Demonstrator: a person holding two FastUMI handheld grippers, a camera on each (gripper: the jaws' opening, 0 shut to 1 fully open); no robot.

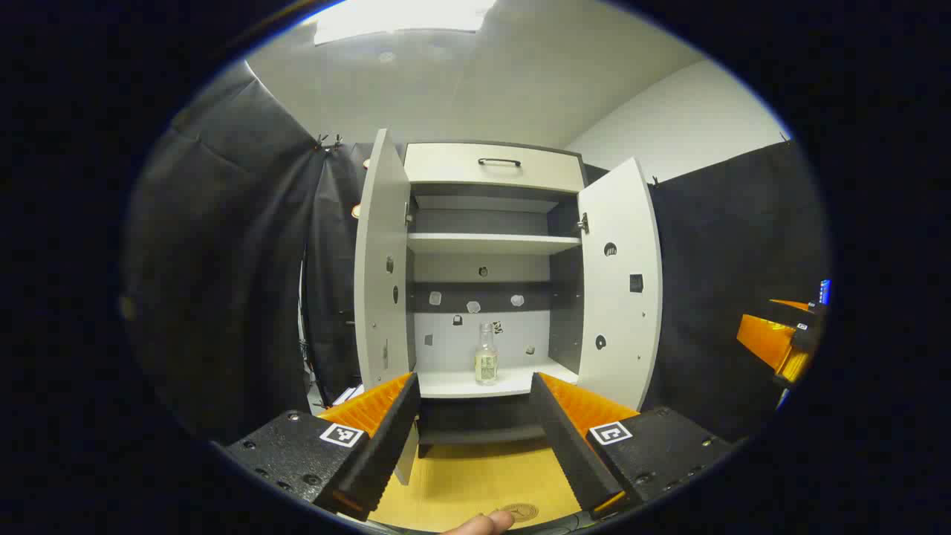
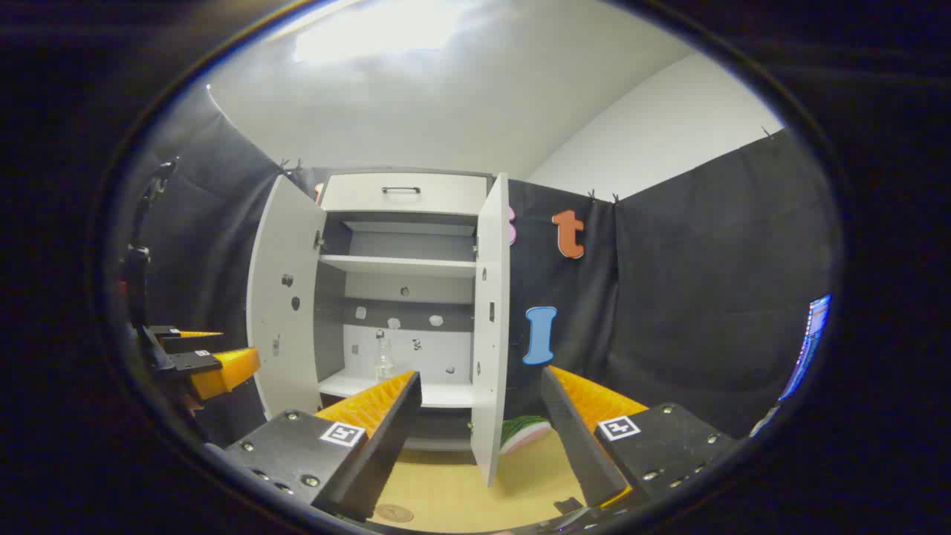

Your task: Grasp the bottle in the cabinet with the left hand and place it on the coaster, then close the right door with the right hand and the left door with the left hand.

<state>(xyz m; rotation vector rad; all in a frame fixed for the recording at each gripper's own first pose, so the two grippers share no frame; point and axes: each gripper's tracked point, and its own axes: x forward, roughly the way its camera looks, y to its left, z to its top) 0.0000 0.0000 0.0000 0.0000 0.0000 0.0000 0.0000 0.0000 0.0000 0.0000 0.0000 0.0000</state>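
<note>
A small clear glass bottle (image 1: 486,357) with a label stands upright on the lower shelf of the white cabinet (image 1: 492,165), both of whose doors are swung open. My left gripper (image 1: 473,380) is open and empty, lined up in front of the bottle and still short of the shelf. A round coaster (image 1: 520,511) lies on the wooden tabletop just below the gripper. In the right gripper view my right gripper (image 2: 481,374) is open and empty, facing the edge of the right door (image 2: 490,327). The bottle (image 2: 383,357) and the left door (image 2: 286,312) lie to its left.
A fingertip (image 1: 479,524) shows beside the coaster. A watermelon-slice object (image 2: 524,433) lies on the table behind the right door. The drawer with a dark handle (image 1: 499,161) tops the cabinet. Black cloth walls surround the booth. The right gripper (image 1: 780,338) hangs at the far right.
</note>
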